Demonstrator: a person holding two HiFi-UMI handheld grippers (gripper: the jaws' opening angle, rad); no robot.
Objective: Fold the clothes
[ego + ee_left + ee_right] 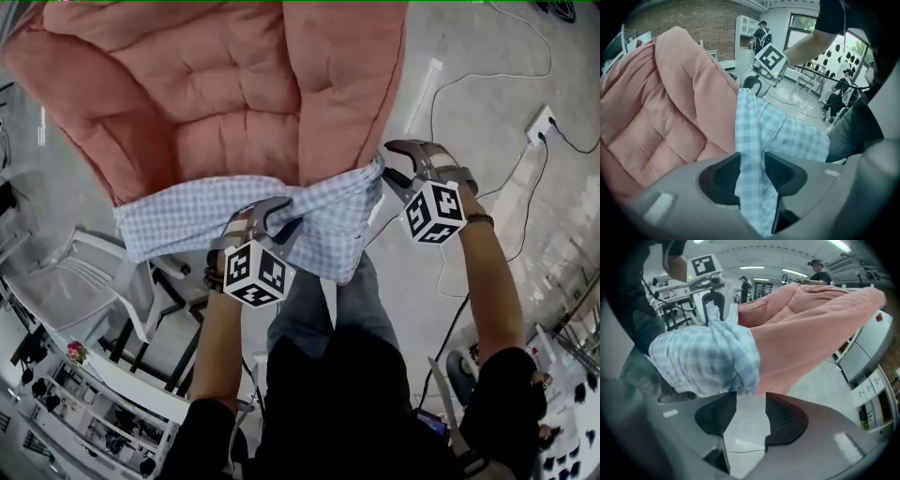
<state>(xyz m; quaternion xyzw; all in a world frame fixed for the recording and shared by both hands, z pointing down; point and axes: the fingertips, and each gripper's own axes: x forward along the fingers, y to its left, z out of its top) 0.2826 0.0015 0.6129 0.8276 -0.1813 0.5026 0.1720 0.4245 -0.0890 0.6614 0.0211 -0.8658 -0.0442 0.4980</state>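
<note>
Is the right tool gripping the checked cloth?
No, the right tool has its jaws apart with only floor between them, and the cloth lies just past their tips.

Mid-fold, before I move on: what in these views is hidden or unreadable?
Head view: the pink quilt runs off the top edge.
Head view: the checked cloth is bunched; garment type unclear.
Left gripper view: the cloth's end below the left gripper is hidden by the gripper's body.
Right gripper view: whether the cloth touches the open right gripper cannot be judged; no side view.
</note>
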